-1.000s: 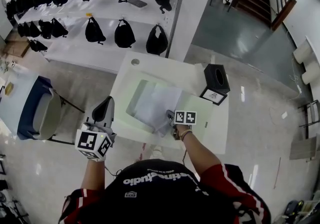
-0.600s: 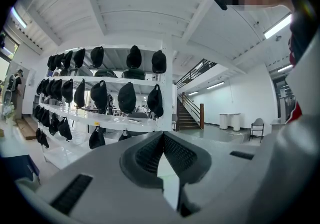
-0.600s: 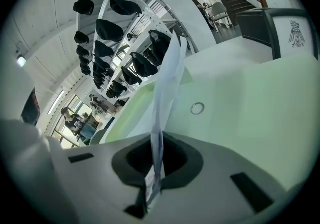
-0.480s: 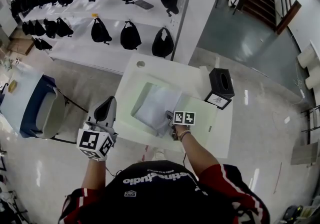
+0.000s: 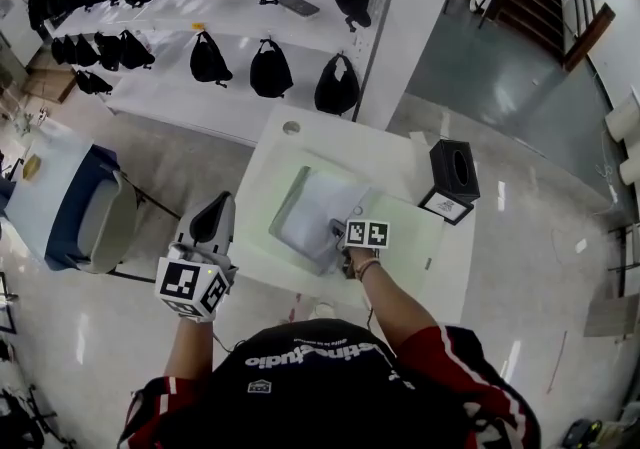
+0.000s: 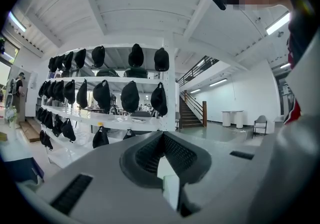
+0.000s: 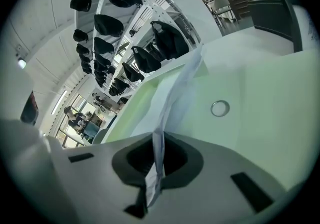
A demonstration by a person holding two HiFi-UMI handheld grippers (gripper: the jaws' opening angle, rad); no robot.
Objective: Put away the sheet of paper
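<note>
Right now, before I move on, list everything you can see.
sheet of paper: one, white, over the folder, near corner lifted
folder: one, pale green, table centre
table: one, white, before the person
tissue box: one, black, table's right edge
framed card: one, black-edged, beside the tissue box
caps: many, black, hanging on white shelves beyond the table
chair: one, grey and blue, left of the table
left gripper: shut, empty, off the table's left edge
right gripper: shut on the sheet's corner
</note>
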